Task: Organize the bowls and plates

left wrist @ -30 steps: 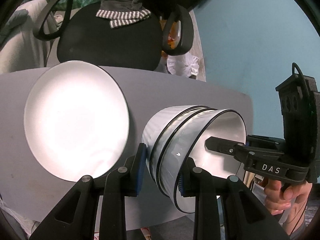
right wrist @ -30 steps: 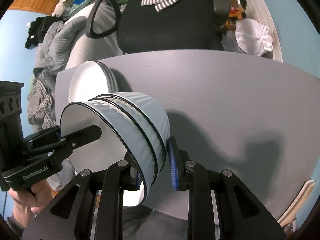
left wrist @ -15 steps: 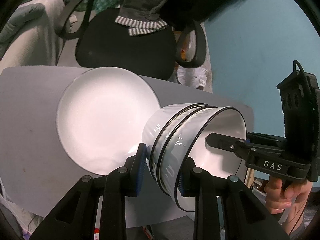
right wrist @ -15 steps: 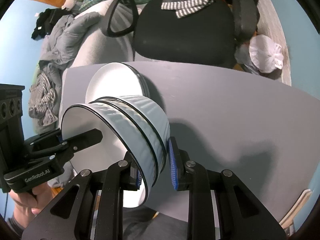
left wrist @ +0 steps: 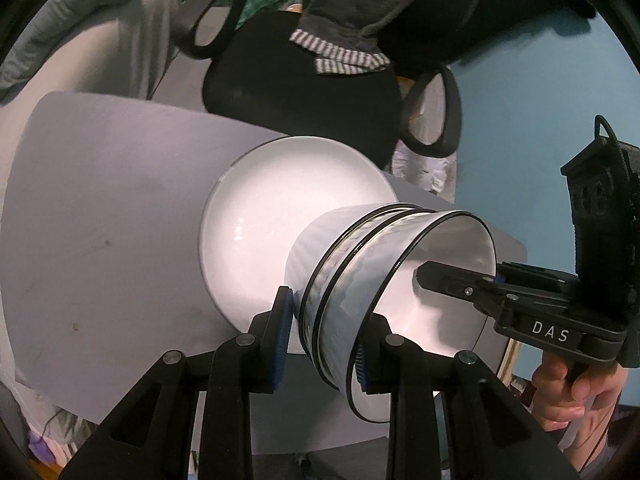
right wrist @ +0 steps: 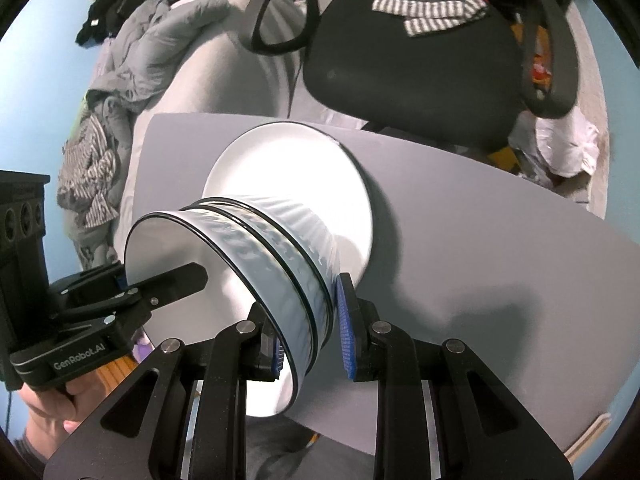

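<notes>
Stack of bowls (left wrist: 360,280): three nested, white, ribbed outer walls, thin black rims. Held clear of the tabletop, partly over the plates. Stack of plates (left wrist: 280,216): white, round, dark-edged, lying flat on the grey tabletop (left wrist: 100,240) near its far edge.

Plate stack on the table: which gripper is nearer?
Neither clearly. Both the left gripper and the right gripper clamp opposite rims of the nested bowls, carried above the plate stack; from these views they look about equally near.
</notes>
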A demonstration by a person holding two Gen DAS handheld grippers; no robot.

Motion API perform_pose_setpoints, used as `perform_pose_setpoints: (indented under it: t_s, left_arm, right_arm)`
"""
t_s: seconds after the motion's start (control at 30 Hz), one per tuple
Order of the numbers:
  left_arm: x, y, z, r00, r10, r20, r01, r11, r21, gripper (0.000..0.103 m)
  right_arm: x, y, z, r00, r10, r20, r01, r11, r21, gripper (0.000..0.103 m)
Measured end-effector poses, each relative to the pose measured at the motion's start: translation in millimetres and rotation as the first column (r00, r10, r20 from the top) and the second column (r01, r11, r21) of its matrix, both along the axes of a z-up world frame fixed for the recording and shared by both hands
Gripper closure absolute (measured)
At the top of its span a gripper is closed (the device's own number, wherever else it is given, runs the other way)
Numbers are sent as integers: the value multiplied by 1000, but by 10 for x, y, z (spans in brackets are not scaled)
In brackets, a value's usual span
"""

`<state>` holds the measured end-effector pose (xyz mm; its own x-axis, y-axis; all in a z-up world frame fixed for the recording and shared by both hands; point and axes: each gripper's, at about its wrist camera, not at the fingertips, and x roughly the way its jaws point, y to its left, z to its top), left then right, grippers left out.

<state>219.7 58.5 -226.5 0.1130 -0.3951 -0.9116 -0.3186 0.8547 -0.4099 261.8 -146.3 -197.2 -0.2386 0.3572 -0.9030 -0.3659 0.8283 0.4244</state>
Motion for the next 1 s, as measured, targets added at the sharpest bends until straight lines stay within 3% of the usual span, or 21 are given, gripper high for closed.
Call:
perform_pose_setpoints:
  t_s: [0.37, 0.87, 1.0]
  left_arm:
    - [106, 195, -219, 998, 25, -52, -26, 1000, -15, 77]
    - [125, 174, -240, 996, 50, -77, -49, 999, 10, 77]
    - [94, 117, -191, 997, 60, -58, -58, 998, 25, 76]
  right_arm:
    - [109, 276, -206, 999, 41, -36, -42, 999, -25, 80]
    - [190, 332, -279, 999, 6, -53, -9, 998, -62, 80]
    - [193, 305, -267, 998, -29, -60, 26, 999, -43, 73]
